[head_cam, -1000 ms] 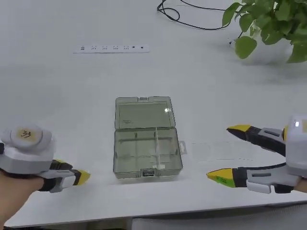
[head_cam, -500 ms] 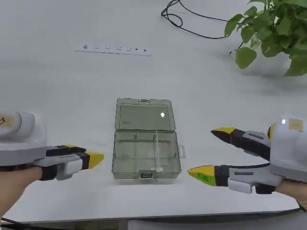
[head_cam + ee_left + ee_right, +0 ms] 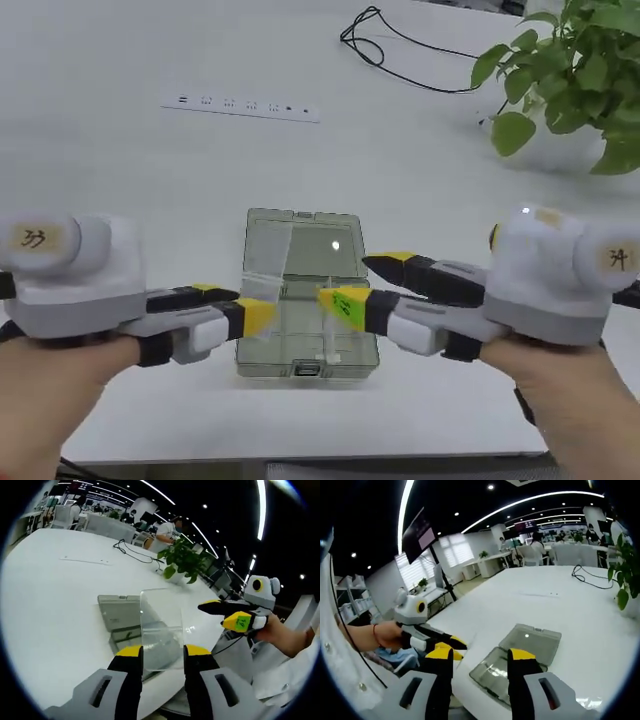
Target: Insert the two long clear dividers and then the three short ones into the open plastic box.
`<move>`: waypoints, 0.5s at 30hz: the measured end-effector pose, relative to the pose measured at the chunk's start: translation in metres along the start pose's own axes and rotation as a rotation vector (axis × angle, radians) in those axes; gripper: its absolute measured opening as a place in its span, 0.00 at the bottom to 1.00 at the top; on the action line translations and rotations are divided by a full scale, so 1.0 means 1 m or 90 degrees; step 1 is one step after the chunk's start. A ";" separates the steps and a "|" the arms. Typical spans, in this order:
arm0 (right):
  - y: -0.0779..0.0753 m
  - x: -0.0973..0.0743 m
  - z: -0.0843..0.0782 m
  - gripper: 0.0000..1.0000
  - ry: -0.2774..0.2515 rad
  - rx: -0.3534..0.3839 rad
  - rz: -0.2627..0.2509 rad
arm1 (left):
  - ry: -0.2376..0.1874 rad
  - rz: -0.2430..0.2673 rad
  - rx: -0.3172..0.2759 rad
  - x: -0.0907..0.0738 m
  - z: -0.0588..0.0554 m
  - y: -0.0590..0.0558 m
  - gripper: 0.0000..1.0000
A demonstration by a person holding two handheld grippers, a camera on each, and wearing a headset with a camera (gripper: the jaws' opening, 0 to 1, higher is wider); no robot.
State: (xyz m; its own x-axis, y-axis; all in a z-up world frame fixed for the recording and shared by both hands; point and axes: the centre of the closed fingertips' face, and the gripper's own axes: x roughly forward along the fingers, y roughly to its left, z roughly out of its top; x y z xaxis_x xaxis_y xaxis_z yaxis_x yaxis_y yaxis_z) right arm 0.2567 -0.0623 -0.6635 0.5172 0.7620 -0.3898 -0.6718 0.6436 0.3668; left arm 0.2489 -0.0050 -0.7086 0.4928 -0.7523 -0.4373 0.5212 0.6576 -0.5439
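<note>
Two grippers poised over open plastic box point(image 3: 320, 232).
L gripper point(image 3: 161, 652) clamps clear divider point(image 3: 161, 625) upright betw. its jaws; R gripper point(image 3: 362, 280) spread wide, holding nothing; box just beyond both tips.

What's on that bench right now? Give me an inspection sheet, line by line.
Surface: white table.
Job's things: open plastic box, lid laid back; clear divider held upright near it.
Clutter: power strip.
Tongs: left tongs shut on the clear divider; right tongs open, holding nothing.
Cables: black cable looped at the far side.
Surroundings: potted plant at the far right; open office with ceiling lights.
</note>
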 end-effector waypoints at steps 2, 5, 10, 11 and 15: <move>0.002 0.005 0.001 0.34 -0.002 0.004 -0.003 | -0.004 -0.007 0.009 0.002 0.002 -0.007 0.30; 0.006 0.011 -0.003 0.28 0.005 0.013 -0.002 | -0.004 -0.018 0.024 0.006 0.005 -0.016 0.30; 0.012 0.016 -0.005 0.22 0.005 0.026 -0.004 | -0.002 -0.028 0.049 0.009 0.007 -0.025 0.30; 0.011 0.017 -0.005 0.21 0.006 0.030 -0.007 | -0.002 -0.029 0.053 0.009 0.008 -0.026 0.30; 0.009 0.016 -0.005 0.16 -0.002 0.049 -0.016 | 0.003 -0.026 0.073 0.009 0.009 -0.027 0.30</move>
State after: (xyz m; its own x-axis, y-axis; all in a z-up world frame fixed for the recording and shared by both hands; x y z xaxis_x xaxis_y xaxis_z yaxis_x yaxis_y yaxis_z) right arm 0.2569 -0.0446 -0.6706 0.5345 0.7460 -0.3971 -0.6165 0.6656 0.4206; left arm 0.2453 -0.0297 -0.6916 0.4667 -0.7787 -0.4193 0.6172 0.6263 -0.4762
